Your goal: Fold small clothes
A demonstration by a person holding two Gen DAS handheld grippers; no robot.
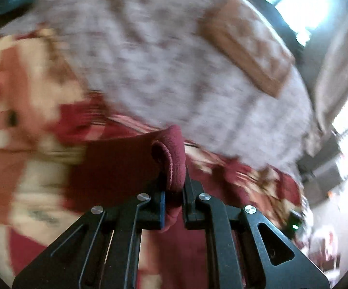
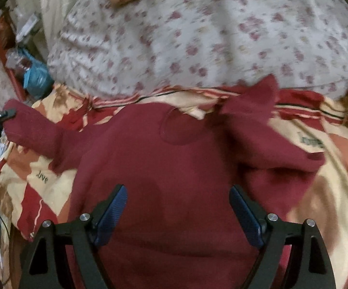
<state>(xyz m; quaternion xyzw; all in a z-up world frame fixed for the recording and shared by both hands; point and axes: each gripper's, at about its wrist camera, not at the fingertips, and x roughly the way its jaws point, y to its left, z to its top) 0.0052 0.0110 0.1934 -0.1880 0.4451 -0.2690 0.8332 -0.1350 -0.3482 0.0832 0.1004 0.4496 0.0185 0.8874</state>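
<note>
A small maroon sweater lies front up on a red and cream blanket. Its left sleeve stretches out to the left, where my left gripper pinches the cuff. In the left wrist view that gripper is shut on the rolled maroon cuff, which stands up between the pads. The sweater's right sleeve lies crumpled across the right shoulder. Over the lower body of the sweater my right gripper stands open, its blue pads wide apart with nothing gripped.
Behind the blanket lies a white sheet with a pink flower print, with a brown patterned cushion on it. A blue bag and clutter sit at the bed's left side. Bright windows show at the far right.
</note>
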